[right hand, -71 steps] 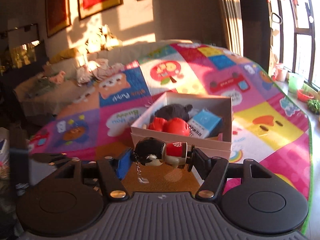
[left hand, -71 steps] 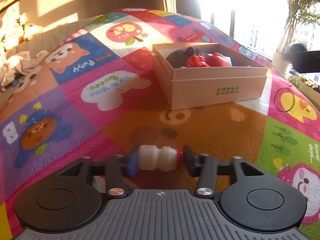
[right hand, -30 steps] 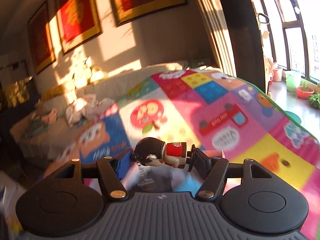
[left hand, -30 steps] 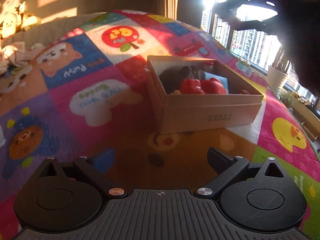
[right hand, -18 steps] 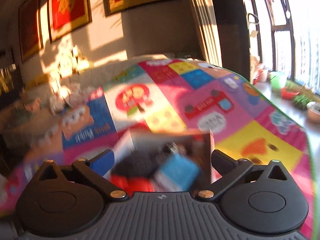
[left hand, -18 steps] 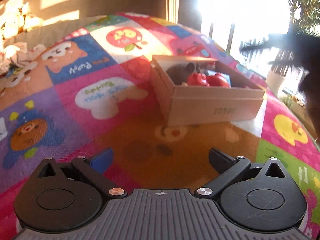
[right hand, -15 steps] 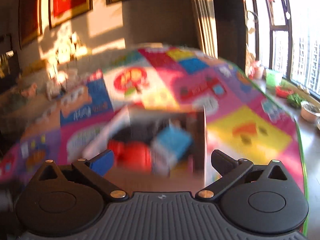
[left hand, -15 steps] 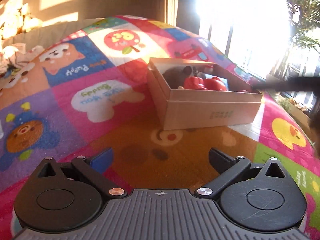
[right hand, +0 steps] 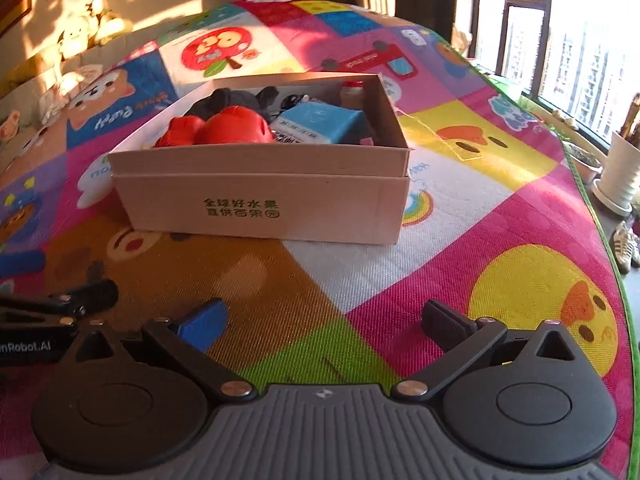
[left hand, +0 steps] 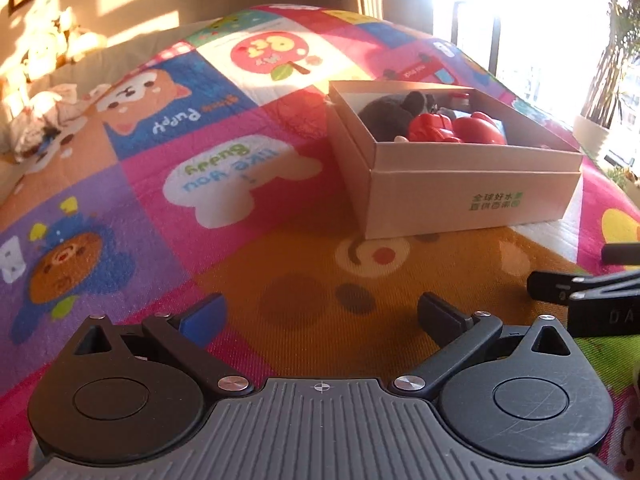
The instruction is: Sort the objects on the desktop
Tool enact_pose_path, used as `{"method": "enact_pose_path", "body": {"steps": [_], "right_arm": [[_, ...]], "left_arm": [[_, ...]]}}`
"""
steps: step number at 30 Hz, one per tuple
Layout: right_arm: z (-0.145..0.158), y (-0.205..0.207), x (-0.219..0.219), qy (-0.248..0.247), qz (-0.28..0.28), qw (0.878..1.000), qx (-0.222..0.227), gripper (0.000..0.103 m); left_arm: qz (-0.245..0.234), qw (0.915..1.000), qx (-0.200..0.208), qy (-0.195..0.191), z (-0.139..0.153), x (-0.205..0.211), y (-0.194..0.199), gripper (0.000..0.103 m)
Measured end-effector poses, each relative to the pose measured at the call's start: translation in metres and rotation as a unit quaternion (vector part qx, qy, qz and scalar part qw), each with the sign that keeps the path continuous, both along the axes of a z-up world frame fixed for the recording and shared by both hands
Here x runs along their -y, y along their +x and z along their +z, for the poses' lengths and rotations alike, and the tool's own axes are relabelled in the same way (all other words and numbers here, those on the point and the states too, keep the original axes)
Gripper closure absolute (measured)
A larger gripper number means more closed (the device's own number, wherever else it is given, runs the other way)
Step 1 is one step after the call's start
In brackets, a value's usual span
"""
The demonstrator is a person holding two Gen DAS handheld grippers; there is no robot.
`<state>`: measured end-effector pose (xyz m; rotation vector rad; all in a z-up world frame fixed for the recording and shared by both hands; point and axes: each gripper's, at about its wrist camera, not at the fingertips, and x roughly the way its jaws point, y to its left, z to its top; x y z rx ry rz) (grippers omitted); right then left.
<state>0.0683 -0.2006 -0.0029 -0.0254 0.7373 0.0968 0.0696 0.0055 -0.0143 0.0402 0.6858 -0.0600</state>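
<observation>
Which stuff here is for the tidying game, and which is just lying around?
For the job:
cardboard box
red toys
blue carton
small bottle
dark plush

Just lying about:
play mat
plant pot
shoes

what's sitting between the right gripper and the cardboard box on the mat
Nothing visible. Only bare play mat lies between the open, empty right gripper and the cardboard box. The left gripper sits off to the side, outside that path.
</observation>
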Motion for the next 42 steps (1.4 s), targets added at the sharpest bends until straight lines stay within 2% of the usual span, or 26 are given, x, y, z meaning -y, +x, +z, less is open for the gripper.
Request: {"method": "enact_pose_path", "body": {"steps": [5,42], "right_arm": [[-0.0038,-0.0115,0.0010,0.001,-0.007,1.000,0.024,0.000],[-0.0016,-0.0106,0.0009,0.001,-0.007,1.000,0.023,0.000]], "left_arm": [[0.000,1.0000,0.000,0.001,0.0002,0.0005,-0.0003,0.000],[0.000,1.0000,0.000,0.000,0.0000,0.0000,0.0002,0.000]]}}
